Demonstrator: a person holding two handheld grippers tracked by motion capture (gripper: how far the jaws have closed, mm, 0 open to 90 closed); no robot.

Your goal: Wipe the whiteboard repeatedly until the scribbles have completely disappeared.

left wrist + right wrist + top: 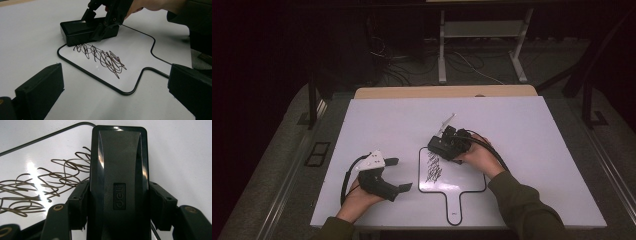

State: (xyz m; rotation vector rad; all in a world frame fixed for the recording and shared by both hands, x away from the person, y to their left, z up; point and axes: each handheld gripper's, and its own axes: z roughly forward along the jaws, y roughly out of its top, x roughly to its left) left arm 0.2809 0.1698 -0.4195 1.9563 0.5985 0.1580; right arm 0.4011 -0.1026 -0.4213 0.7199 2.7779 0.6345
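- Eraser (pixel 118 182): black block, clamped across its sides by my right gripper (pixel 117 205); sits flat at far end of the small whiteboard (pixel 472 175), touching the top of the scribble (pixel 101 56).
- Scribble: dark tangle running down the mid of the board; looks whole, no wiped gap that I can see. So my guess is wiping has barely begun, nearly all ink left to clear.
- Whiteboard: paddle shape w/ black rim, handle pointing toward me, lying flat on the big white table (pixel 522 130). Eraser's on its far left part in the high view.
- Right gripper: jaws tight on eraser, one pad each side, logo face up betw. them.
- Left gripper (pixel 402 175): jaws apart, nothing betw. them, resting on table just left of the board, pointed at it. Not touching board as far as I can tell.
- Pen-like white thing (pixel 447 120): on table just beyond the eraser, prob. the marker, too small to be sure.
- Count: 1 eraser, 1 whiteboard, 1 scribble patch, 1 pen-like item, 2 grippers.
- Left to do, I judge: drag eraser down thru the scribble, likely several passes.
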